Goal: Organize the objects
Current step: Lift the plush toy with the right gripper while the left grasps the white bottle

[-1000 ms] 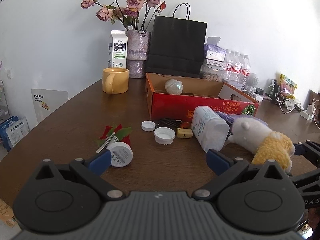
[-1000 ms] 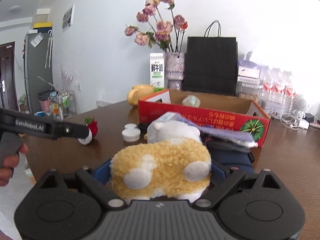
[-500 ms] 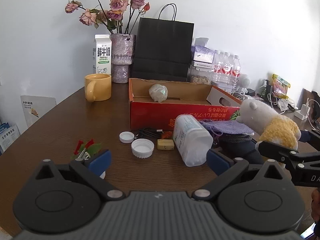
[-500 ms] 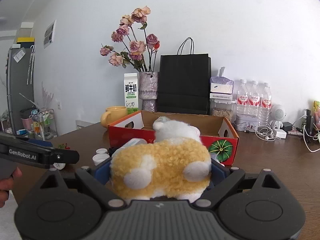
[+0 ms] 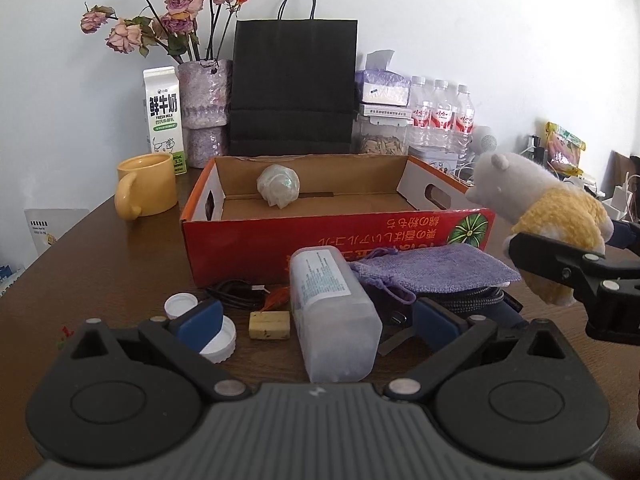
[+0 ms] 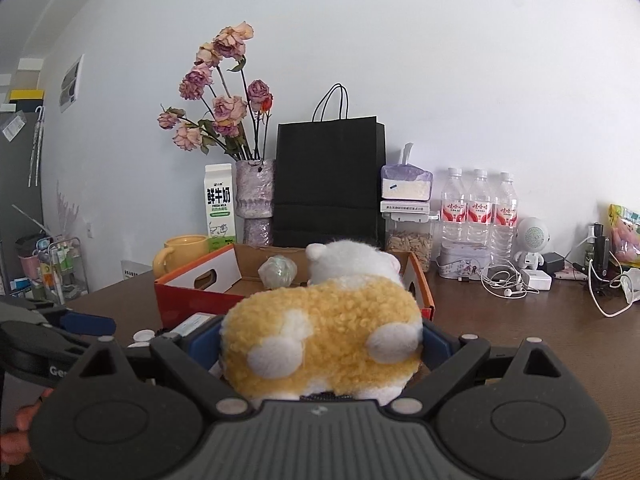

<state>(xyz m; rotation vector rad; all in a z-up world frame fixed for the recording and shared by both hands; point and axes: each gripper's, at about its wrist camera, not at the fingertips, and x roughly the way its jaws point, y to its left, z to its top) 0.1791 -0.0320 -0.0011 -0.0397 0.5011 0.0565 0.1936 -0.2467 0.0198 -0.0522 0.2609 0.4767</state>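
The right gripper [image 6: 320, 344] was closed on the soft yellow-and-white plush toy animal [image 6: 324, 344], held in the air near the right front corner of the red cardboard box [image 5: 336, 232]. The left gripper [image 5: 316, 320] stood wide and empty above the table's near edge. The toy seemed light and squashy, so taking it around the thick body looked safest.

Each tool is a grey ribbed body with two round black discs at the front, from which black angled arms reach out to blue pads. Silver screw heads sit at the arm joints, and a small white mark is stamped in the middle of the ribbed top. The left tongs [image 5: 315, 317] and the right tongs [image 6: 320, 340] share this build. On the side of the left tool, white lettering beginning "Ge" shows on black plastic.
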